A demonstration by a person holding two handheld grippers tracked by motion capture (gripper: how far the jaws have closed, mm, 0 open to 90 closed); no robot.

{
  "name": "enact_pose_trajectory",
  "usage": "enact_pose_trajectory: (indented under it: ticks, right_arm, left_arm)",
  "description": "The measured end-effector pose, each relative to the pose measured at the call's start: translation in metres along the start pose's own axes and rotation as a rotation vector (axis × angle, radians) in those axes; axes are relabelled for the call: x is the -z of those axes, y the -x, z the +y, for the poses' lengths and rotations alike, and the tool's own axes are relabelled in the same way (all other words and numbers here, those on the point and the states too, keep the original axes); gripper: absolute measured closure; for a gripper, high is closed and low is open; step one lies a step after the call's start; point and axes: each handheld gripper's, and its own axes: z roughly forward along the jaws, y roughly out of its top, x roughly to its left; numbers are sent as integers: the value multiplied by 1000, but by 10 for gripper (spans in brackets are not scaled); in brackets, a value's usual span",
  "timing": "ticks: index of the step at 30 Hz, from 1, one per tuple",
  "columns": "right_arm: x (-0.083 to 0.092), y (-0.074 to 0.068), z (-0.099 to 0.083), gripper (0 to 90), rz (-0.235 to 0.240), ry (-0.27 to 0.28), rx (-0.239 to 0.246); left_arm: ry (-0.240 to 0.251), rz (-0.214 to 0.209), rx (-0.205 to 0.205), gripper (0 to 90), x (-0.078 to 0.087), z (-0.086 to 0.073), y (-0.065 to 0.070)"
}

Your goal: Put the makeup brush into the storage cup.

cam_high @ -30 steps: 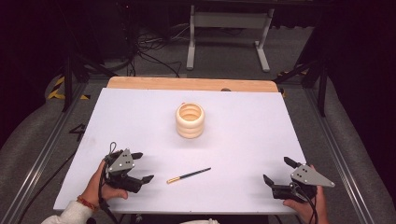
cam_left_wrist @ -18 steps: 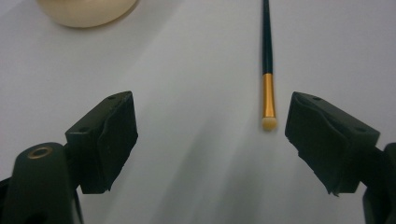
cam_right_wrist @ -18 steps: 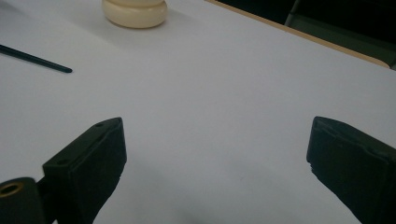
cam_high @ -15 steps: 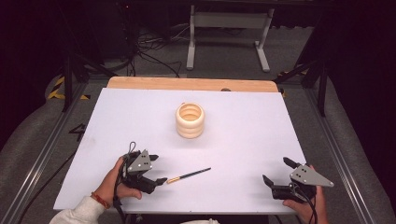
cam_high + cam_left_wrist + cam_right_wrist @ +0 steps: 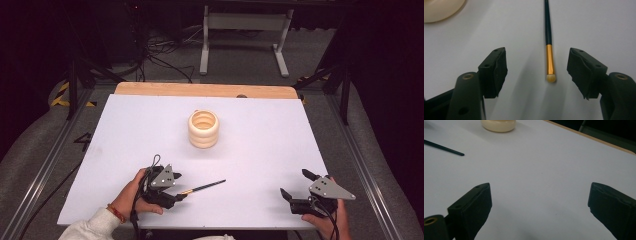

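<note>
A thin makeup brush (image 5: 202, 188) with a black handle, gold ferrule and pale tip lies on the white table top (image 5: 260, 150). My left gripper (image 5: 179, 186) sits at its tip end. In the left gripper view the brush (image 5: 549, 60) lies between the jaws, and the pads (image 5: 499, 70) stand clear of it; the jaws have just been closing. A cream ribbed cup (image 5: 203, 128) stands upright at the table's middle. My right gripper (image 5: 295, 185) rests open at the near right, nothing between its fingers; its own view shows the brush handle end (image 5: 444, 148) and the cup (image 5: 498, 125) far off.
A wooden strip (image 5: 205, 90) runs along the table's far edge. Dark floor with cables and a metal stand (image 5: 245, 30) lies beyond. Metal rails flank the table on both sides.
My left gripper has moved right along the near edge up to the brush's tip, and its jaws have narrowed around it. The right gripper has stayed put.
</note>
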Motion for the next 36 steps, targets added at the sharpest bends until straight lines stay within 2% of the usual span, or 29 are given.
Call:
enact_pose_trajectory:
  ticks: [2,7,11,12,13,14,15,16,17,19,21,25,28,29,30,32,33,34,35,36]
  right_arm:
    - [0,0,0,61,-1,-1,1]
    - [-1,-1,0,61,0,-5,2]
    - [-1,0,0,62,-1,-7,0]
    - [-1,0,0,62,-1,-6,3]
    - [-1,-1,0,62,-2,-6,2]
    - [-1,0,0,62,-1,-5,0]
    - [-1,0,0,62,-1,-5,0]
    - [-1,0,0,62,-1,-6,-1]
    - [-1,0,0,63,-3,-8,0]
    - [-2,-1,0,63,1,-9,1]
    - [-2,-1,0,65,0,-12,4]
    - [-2,-1,0,65,-2,-11,-2]
    - [-2,-1,0,66,-1,-12,0]
    - [-2,-1,0,67,-3,-13,2]
    - [-3,-2,0,67,-4,-13,2]
    - [-3,-2,0,69,-2,-13,1]
    - [-4,-3,1,72,-1,-13,3]
    - [-4,-3,1,72,-1,-13,3]
    - [-4,-3,1,108,-3,-10,6]
    - [-4,-3,1,108,-4,-10,4]
  left_arm:
    - [-13,-25,-8,403,-2,0,1]
    - [-42,-55,-27,496,-7,2,2]
    - [-28,-63,-20,655,-8,2,1]
    - [-34,-60,-25,655,-8,2,0]
    - [-14,-69,-18,692,-9,2,0]
    - [-5,-96,-19,761,-8,1,-1]
    - [-5,-96,-19,814,-8,1,-1]
    - [-17,-95,-28,814,-8,1,0]
    - [-16,-97,-25,851,-8,1,1]
    - [-7,-122,-19,895,-8,1,0]
    - [-7,-122,-38,897,-8,2,2]
    - [-19,-103,-36,898,-9,4,3]
    - [-2,-82,-17,898,-8,4,2]
    - [6,-105,-13,898,-7,5,2]
    - [17,-136,-40,898,-5,6,6]
    - [20,-145,-46,898,-6,7,9]
    - [-1,-140,-58,898,-9,8,14]
    - [-1,-140,-58,898,-9,8,14]
    - [-21,-146,-63,898,-13,7,16]
    - [-32,-139,-61,898,-14,7,17]
